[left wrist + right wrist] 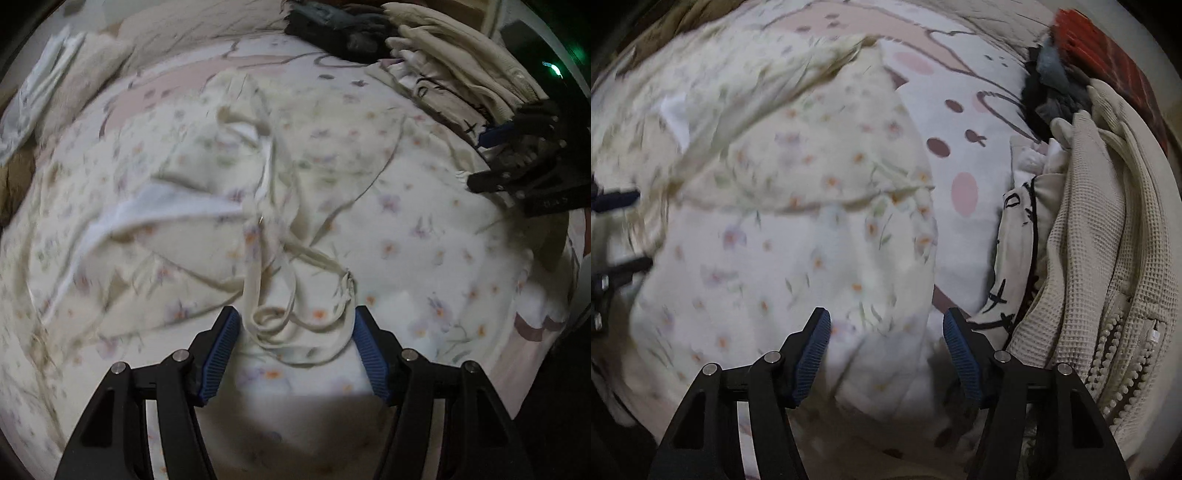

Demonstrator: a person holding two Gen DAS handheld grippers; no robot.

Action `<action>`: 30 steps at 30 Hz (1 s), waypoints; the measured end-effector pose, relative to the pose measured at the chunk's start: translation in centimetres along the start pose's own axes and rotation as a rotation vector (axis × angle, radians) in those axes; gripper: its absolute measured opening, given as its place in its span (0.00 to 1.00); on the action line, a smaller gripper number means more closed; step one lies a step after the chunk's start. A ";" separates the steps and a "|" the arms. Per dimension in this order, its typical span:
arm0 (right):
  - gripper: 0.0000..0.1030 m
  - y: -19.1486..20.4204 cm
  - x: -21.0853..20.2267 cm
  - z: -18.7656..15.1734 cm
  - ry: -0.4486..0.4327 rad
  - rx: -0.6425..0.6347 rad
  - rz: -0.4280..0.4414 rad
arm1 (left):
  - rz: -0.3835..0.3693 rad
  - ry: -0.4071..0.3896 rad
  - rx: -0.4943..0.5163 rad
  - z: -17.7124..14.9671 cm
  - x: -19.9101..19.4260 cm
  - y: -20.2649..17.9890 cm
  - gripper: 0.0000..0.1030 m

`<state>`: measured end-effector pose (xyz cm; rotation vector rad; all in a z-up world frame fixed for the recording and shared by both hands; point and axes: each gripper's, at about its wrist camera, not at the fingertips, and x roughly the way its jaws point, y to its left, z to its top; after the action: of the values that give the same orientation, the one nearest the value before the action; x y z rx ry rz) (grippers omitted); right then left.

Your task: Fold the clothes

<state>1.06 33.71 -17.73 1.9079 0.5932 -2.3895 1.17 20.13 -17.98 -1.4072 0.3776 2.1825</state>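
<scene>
A cream floral garment (207, 192) lies crumpled and spread over the bed; it also shows in the right wrist view (783, 206). Its thin straps (295, 325) loop between the fingers of my left gripper (295, 332), which is open just above them. My right gripper (886, 332) is open over the garment's right edge. The right gripper also shows at the right edge of the left wrist view (517, 166). The left gripper shows as dark parts at the left edge of the right wrist view (613, 236).
A pink-and-white patterned bedsheet (964, 147) lies under the garment. A stack of folded cream clothes (1100, 236) with a zippered waffle-knit piece sits at the right; it shows in the left wrist view too (454, 66). Dark clothes (332, 29) lie at the far edge. White cloth (40, 92) lies far left.
</scene>
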 end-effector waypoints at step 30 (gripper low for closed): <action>0.61 -8.4 -3.1 3.1 -0.171 0.524 0.508 | -0.221 -0.096 -0.388 15.4 5.7 8.6 0.62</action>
<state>-3.22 39.86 -11.89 1.6832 -0.5207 -2.4498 -17.26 22.02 -16.96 -1.4510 -0.2406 2.2026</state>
